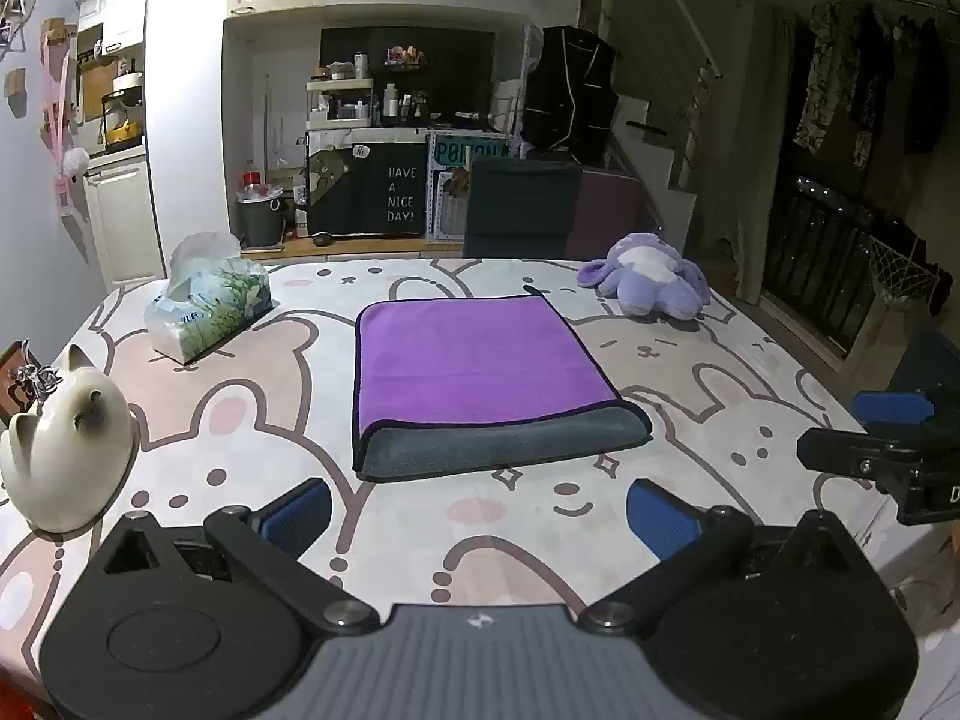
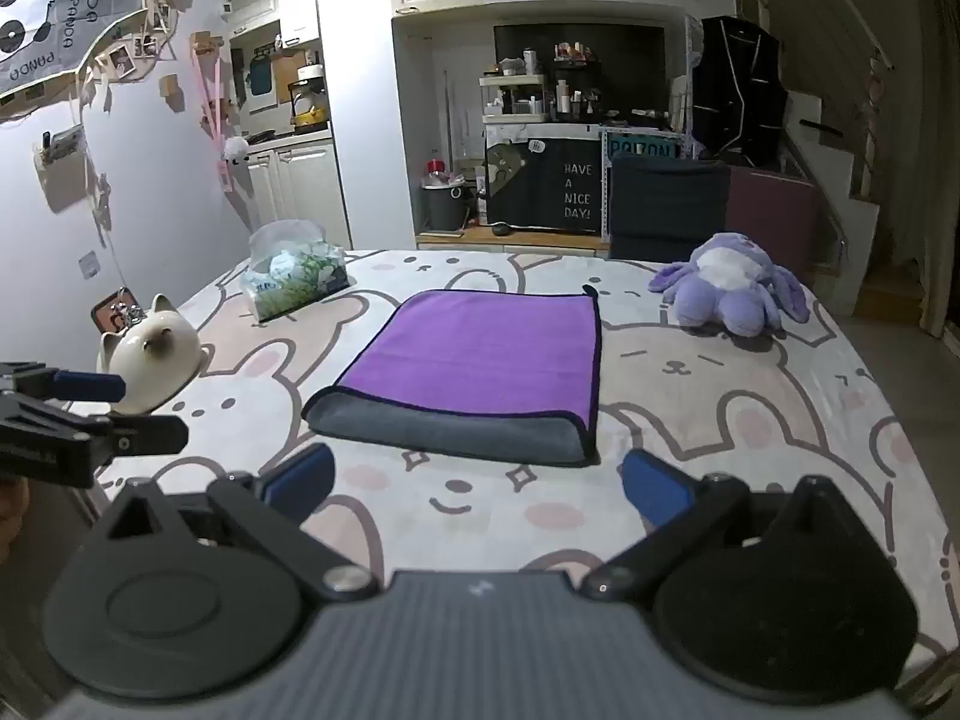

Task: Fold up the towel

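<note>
A purple towel [image 1: 480, 360] with a grey underside lies folded flat in the middle of the table, its grey folded edge toward me; it also shows in the right wrist view [image 2: 486, 360]. My left gripper [image 1: 480, 519] is open and empty, just short of the towel's near edge. My right gripper [image 2: 477, 480] is open and empty, also just in front of the grey edge. The right gripper shows at the right edge of the left wrist view [image 1: 888, 438], and the left gripper shows at the left edge of the right wrist view [image 2: 90, 414].
The table wears a bunny-print cloth [image 1: 240, 420]. A tissue pack [image 1: 210, 306] stands at the back left, a white ceramic cat [image 1: 66, 444] at the near left, and a purple plush toy [image 1: 651, 279] at the back right. A dark chair [image 1: 522, 210] stands behind the table.
</note>
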The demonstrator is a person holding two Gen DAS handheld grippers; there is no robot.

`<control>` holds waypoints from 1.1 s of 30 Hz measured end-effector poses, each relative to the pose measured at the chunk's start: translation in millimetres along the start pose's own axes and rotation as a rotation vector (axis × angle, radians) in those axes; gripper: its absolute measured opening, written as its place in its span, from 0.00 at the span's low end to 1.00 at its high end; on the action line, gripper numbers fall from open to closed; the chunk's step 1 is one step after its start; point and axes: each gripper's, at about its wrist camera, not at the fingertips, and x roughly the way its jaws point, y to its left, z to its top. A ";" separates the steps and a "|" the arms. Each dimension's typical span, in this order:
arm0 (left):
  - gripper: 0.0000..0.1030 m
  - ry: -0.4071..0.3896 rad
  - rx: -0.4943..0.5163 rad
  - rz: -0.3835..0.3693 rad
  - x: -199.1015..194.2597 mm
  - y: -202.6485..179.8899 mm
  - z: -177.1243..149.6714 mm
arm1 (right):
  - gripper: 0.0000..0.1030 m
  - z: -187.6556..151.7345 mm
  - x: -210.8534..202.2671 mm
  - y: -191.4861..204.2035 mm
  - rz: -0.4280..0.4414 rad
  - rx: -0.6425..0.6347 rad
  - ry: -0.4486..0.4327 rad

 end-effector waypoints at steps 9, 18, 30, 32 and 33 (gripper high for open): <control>1.00 0.001 -0.002 0.000 0.3 -0.1 0.0 | 1.00 0.9 1.0 -1.3 0.002 0.003 0.006; 1.00 0.001 -0.002 0.000 -0.2 0.0 -0.2 | 1.00 0.5 1.2 -0.7 0.000 0.002 0.005; 1.00 0.002 -0.001 0.001 0.2 -0.3 0.0 | 1.00 0.7 2.0 -1.2 0.000 0.003 0.006; 1.00 0.002 -0.001 0.002 0.2 -0.3 0.0 | 1.00 0.6 2.0 -0.9 0.000 0.003 0.005; 1.00 0.002 -0.001 0.001 0.2 -0.2 0.0 | 1.00 0.6 2.0 -0.9 0.000 0.003 0.005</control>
